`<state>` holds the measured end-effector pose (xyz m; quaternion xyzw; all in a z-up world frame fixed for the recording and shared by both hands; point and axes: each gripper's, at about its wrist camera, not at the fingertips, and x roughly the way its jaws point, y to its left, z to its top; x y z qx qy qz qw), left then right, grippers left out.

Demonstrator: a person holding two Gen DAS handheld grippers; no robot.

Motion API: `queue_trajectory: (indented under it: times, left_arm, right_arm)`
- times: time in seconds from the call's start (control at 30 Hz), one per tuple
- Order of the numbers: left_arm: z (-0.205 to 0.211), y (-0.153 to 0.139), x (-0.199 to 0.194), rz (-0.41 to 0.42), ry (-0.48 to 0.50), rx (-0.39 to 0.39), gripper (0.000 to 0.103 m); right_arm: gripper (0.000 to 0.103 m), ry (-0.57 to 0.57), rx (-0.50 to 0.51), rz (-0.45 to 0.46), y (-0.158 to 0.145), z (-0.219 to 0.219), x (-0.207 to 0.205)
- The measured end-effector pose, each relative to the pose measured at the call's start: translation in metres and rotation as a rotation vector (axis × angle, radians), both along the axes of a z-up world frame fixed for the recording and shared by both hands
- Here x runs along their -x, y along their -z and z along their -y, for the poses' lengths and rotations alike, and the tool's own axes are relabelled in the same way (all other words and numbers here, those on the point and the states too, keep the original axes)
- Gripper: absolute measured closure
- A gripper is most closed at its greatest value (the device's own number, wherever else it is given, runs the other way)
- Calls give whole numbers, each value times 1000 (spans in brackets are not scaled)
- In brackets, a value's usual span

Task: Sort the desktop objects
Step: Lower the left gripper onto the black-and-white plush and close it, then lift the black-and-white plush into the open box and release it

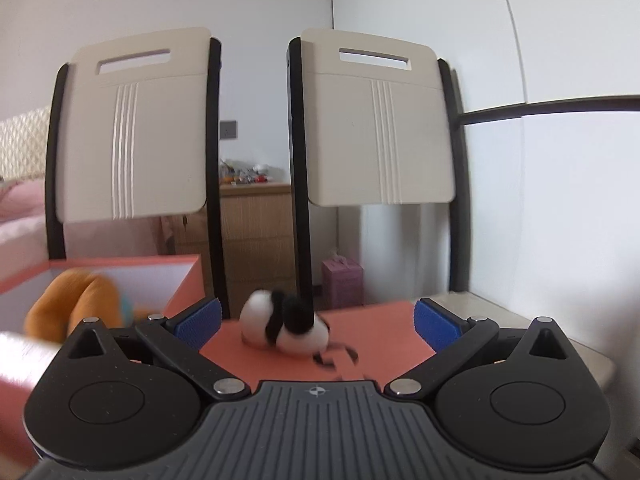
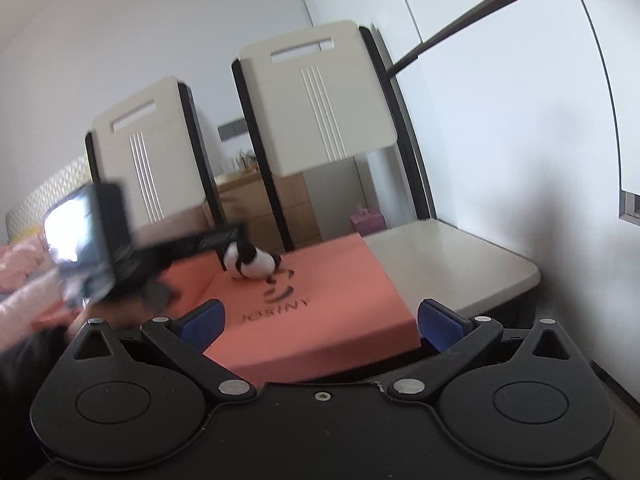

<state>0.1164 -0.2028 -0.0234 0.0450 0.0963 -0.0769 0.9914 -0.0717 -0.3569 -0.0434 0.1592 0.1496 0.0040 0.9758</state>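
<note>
Plush black-and-white panda toy [image 1: 280, 326] lies on the coral box lid [image 1: 372, 320], just ahead of the left gripper [image 1: 316, 320], both claws spread and empty; looks light, soft and squashy, so I'd pinch across its round white body.

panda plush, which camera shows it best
The left wrist view: the panda plush lies close and centred between the open left gripper fingers, on the coral lid. In the right wrist view it is smaller, farther off and left of centre.
</note>
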Motion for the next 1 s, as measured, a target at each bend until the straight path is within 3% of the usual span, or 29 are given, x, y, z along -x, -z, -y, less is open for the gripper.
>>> queue_trajectory:
  times: [0.2, 0.47, 0.53, 0.77, 0.9, 1.0]
  left_arm:
    - [22, 8, -62, -36, -68, -25, 0]
    - [30, 29, -116, -137, -120, -44, 2]
    - [31, 32, -124, -177, -121, -43, 15]
    - [25, 35, -140, -268, -157, -4, 34]
    - [22, 33, -139, -257, -163, -15, 57]
    - [17, 32, -135, -240, -150, -9, 66]
  right_arm:
    - [1, -60, 67, -95, 13, -10, -8]
    - [1, -106, 84, -121, 18, -15, -8]
    - [1, -112, 78, -122, 19, -14, -8]
    - [1, -136, 67, -133, 20, -16, -7]
    - [1, -147, 58, -133, 20, -18, -8]
    - [1, -154, 57, -130, 19, -19, -10]
